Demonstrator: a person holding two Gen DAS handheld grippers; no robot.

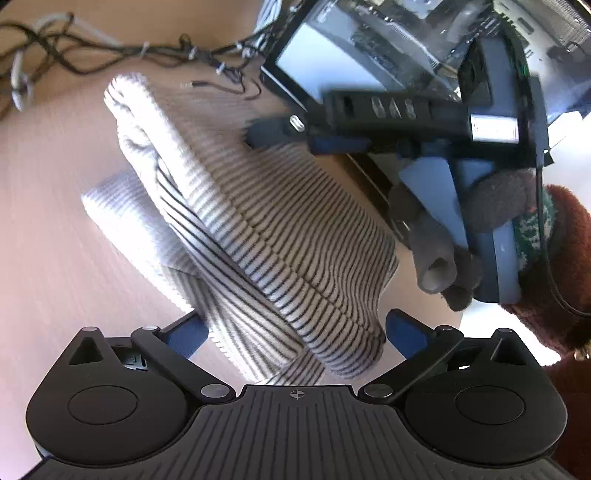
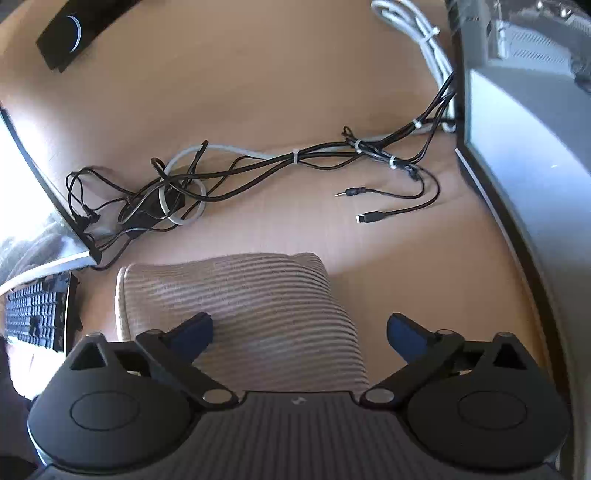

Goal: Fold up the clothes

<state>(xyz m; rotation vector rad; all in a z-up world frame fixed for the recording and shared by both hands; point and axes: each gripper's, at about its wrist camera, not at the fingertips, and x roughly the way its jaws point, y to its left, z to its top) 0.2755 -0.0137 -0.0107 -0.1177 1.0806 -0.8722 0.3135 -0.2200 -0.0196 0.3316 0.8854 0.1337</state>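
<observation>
A cream sweater with thin dark stripes (image 1: 258,229) lies folded in a thick bundle on the tan table (image 1: 48,206). My left gripper (image 1: 297,332) is open, its blue fingertips on either side of the bundle's near end. In the right wrist view the same striped sweater (image 2: 240,302) lies between the wide-apart fingertips of my open right gripper (image 2: 299,332). The left wrist view shows the right gripper (image 1: 301,138) at the sweater's far edge, held by a grey-gloved hand (image 1: 436,258) with a rust-red sleeve (image 1: 569,258).
A tangle of black and grey cables (image 2: 229,173) crosses the table beyond the sweater, with loose plugs (image 2: 365,218). A monitor (image 2: 524,177) stands at the right, another screen (image 2: 33,192) and a keyboard (image 2: 37,314) at the left. A black box (image 2: 70,33) lies far back.
</observation>
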